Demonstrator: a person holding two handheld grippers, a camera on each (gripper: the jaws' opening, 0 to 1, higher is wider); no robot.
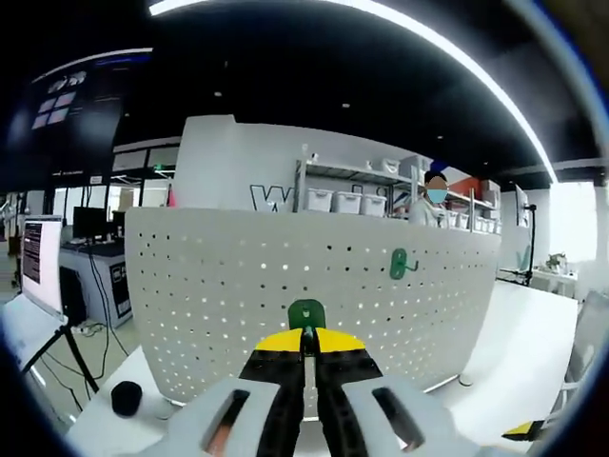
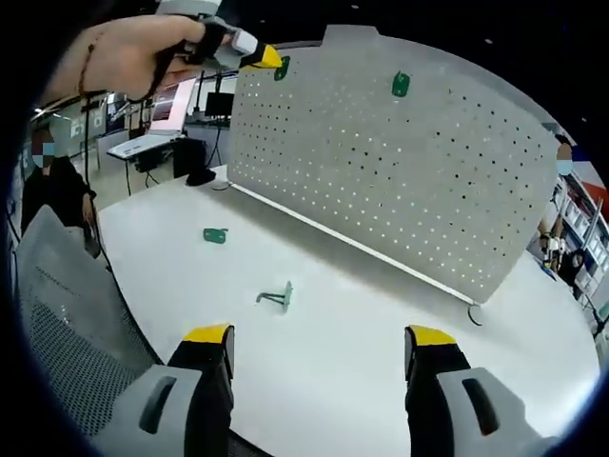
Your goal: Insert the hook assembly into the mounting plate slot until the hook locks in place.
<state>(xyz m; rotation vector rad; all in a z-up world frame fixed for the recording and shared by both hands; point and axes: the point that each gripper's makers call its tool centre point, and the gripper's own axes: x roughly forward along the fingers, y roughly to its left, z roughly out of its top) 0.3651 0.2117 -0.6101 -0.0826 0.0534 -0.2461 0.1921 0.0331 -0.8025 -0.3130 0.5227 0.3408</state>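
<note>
Left gripper view: my left gripper point(image 1: 306, 354) is clamped on a green hook point(image 1: 306, 313) held up against the white pegboard point(image 1: 219, 286), with another green hook point(image 1: 401, 264) already mounted to its right. Right gripper view: my right gripper point(image 2: 322, 350) hangs spread wide, gripping nothing, above the white table point(image 2: 381, 333), where two loose hooks point(image 2: 278, 297) lie.

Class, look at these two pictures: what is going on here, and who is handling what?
A person is fitting green hooks onto a white pegboard. The left gripper is shut on a green hook and holds it up in front of the board. One hook already hangs on the board. The right gripper is open above the white table, where two more hooks, one near the board and one nearer the gripper, lie loose.
</note>
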